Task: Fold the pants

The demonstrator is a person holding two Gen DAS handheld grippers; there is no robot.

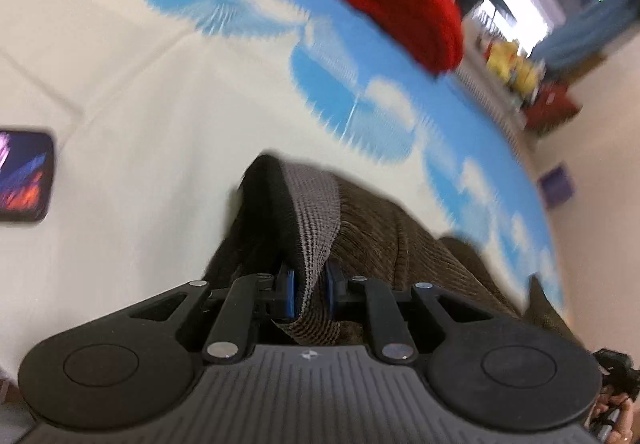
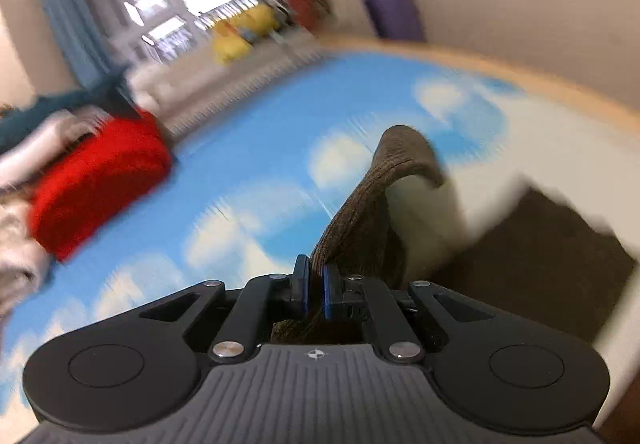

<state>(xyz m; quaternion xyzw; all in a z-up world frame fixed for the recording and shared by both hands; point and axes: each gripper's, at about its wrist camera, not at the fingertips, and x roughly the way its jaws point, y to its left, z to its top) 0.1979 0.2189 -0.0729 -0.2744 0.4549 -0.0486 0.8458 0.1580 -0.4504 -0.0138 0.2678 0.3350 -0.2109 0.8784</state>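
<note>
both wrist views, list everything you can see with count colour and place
pants: one pair, brown corduroy with a grey waistband, lifted off the bed in both grippers
bed cover: one, cream with a blue and white cloud print, under everything
red folded cloth: one, red, far end of the bed
grey and white cloth: a pile, count unclear, beside the red one
tablet: one, dark frame with a lit purple and orange screen, left edge of the left wrist view
yellow item: blurred, by the window
purple object: one, against the wall
left gripper: black, blue fingers shut on the waistband
right gripper: black, blue fingers shut on brown fabric
</note>
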